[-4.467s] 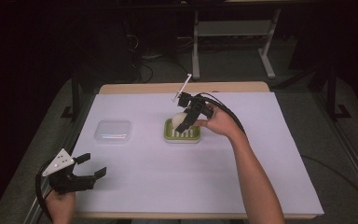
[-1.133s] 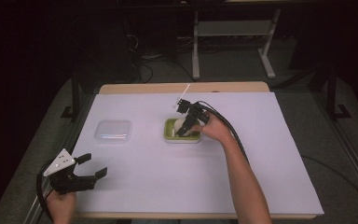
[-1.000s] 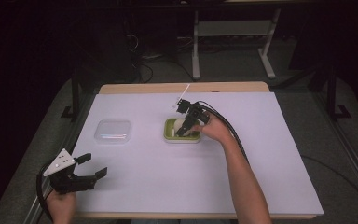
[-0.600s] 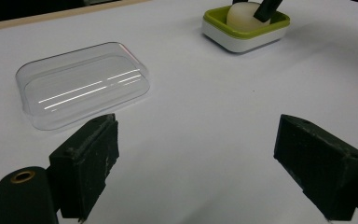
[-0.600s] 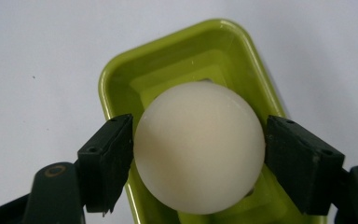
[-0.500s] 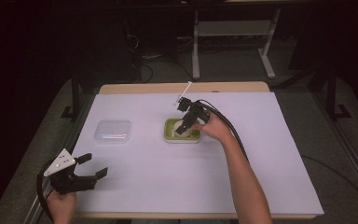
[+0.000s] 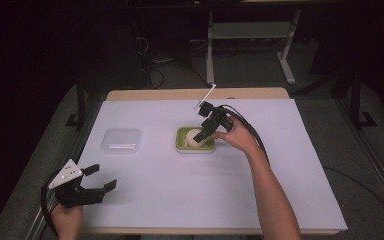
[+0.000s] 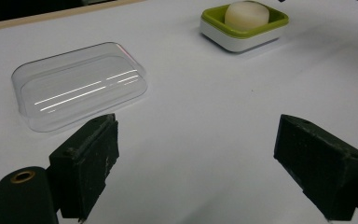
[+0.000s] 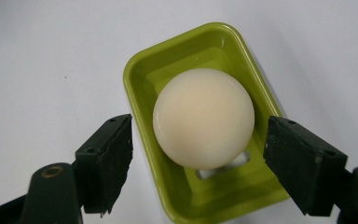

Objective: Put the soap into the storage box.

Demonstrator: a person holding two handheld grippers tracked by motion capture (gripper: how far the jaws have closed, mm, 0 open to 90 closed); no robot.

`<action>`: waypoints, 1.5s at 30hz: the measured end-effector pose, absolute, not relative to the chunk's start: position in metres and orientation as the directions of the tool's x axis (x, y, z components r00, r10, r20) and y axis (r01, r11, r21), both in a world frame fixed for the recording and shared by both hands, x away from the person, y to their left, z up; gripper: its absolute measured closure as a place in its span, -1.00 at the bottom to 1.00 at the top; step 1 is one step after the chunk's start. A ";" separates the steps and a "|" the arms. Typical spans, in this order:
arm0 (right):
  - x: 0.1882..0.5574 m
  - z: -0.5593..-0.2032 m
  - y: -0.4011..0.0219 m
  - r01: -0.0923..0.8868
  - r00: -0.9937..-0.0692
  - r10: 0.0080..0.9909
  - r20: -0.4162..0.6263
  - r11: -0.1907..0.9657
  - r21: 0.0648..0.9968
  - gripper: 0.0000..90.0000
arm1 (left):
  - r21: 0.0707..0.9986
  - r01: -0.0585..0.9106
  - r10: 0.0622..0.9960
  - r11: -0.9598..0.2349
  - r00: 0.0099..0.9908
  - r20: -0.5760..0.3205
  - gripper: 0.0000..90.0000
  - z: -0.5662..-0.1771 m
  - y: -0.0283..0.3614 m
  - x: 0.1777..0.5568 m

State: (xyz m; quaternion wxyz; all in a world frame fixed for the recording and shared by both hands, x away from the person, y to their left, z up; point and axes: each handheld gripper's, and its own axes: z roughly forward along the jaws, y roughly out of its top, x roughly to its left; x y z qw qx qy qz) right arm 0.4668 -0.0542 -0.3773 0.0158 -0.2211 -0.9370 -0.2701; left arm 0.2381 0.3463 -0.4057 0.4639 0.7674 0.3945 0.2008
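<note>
A round cream soap (image 9: 203, 117) (image 7: 195, 137) (image 8: 247, 10) lies in a green soap dish (image 9: 142, 79) (image 7: 181, 145) (image 8: 223, 25) near the middle of the white table. My right gripper (image 9: 198, 163) (image 7: 205, 127) hovers just above the dish, open, its jaws on either side of the soap and apart from it. A clear plastic lid (image 7: 122, 140) (image 8: 77, 84) rests on the table to the left of the dish. My left gripper (image 7: 100, 177) (image 8: 196, 168) stays low at the front left corner, open and empty, facing the lid.
The white sheet (image 7: 190, 190) covers the table, with a wooden edge (image 7: 180, 94) at the back. A metal stand (image 7: 245, 35) and cables lie on the dark floor beyond. Black cables trail from my right gripper over the person's hand (image 7: 237, 137).
My right gripper has let go of the soap, which now lies in the dish, and has risen slightly with its jaws apart. The left gripper has not moved.
</note>
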 end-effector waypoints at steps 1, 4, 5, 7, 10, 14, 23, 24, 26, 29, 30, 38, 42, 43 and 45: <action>0.465 -0.376 -0.056 0.425 -0.901 0.408 0.149 0.756 0.498 -0.48 | 0.870 0.420 0.791 -0.258 0.608 -0.059 -0.71 -0.406 0.346 0.238; 0.462 -0.375 -0.061 0.425 -0.900 0.410 0.147 0.752 0.504 -0.49 | 0.869 0.418 0.789 -0.266 0.612 -0.053 -0.71 -0.405 0.346 0.238; 0.461 -0.375 -0.062 0.425 -0.900 0.409 0.148 0.752 0.504 -0.49 | 0.869 0.419 0.789 -0.264 0.611 -0.055 -0.71 -0.406 0.346 0.238; 0.457 -0.375 -0.065 0.424 -0.900 0.410 0.146 0.748 0.510 -0.49 | 0.869 0.419 0.790 -0.264 0.610 -0.054 -0.71 -0.405 0.346 0.238; 0.455 -0.375 -0.069 0.430 -0.898 0.411 0.156 0.743 0.513 -0.49 | 0.869 0.419 0.791 -0.264 0.610 -0.054 -0.71 -0.405 0.346 0.238; 0.449 -0.374 -0.071 0.435 -0.896 0.409 0.171 0.735 0.520 -0.51 | 0.868 0.418 0.789 -0.268 0.612 -0.050 -0.71 -0.405 0.346 0.239; 0.440 -0.373 -0.076 0.420 -0.903 0.397 0.164 0.736 0.531 -0.51 | 0.867 0.418 0.789 -0.271 0.613 -0.049 -0.71 -0.405 0.344 0.238; 0.439 -0.373 -0.077 0.422 -0.903 0.397 0.167 0.735 0.531 -0.50 | 0.867 0.418 0.789 -0.270 0.612 -0.050 -0.71 -0.406 0.344 0.239; 0.437 -0.373 -0.078 0.425 -0.901 0.398 0.173 0.733 0.530 -0.50 | 0.866 0.419 0.789 -0.272 0.613 -0.048 -0.71 -0.406 0.345 0.239; 0.435 -0.375 -0.079 0.428 -0.900 0.401 0.170 0.743 0.515 -0.53 | 0.867 0.419 0.789 -0.270 0.612 -0.050 -0.71 -0.406 0.345 0.239; 0.434 -0.375 -0.080 0.425 -0.901 0.400 0.167 0.742 0.518 -0.52 | 0.867 0.418 0.789 -0.270 0.612 -0.050 -0.71 -0.406 0.345 0.238; 0.425 -0.374 -0.090 0.427 -0.899 0.401 0.173 0.724 0.541 -0.52 | 0.866 0.419 0.789 -0.272 0.612 -0.048 -0.71 -0.406 0.345 0.239; 0.420 -0.377 -0.095 0.438 -0.894 0.410 0.178 0.725 0.532 -0.52 | 0.866 0.419 0.789 -0.272 0.613 -0.049 -0.71 -0.406 0.344 0.239; 0.419 -0.378 -0.097 0.435 -0.896 0.407 0.178 0.723 0.536 -0.52 | 0.866 0.418 0.788 -0.273 0.614 -0.048 -0.71 -0.406 0.344 0.239; 0.416 -0.378 -0.101 0.440 -0.893 0.414 0.176 0.721 0.535 -0.54 | 0.866 0.419 0.788 -0.273 0.613 -0.048 -0.71 -0.406 0.344 0.239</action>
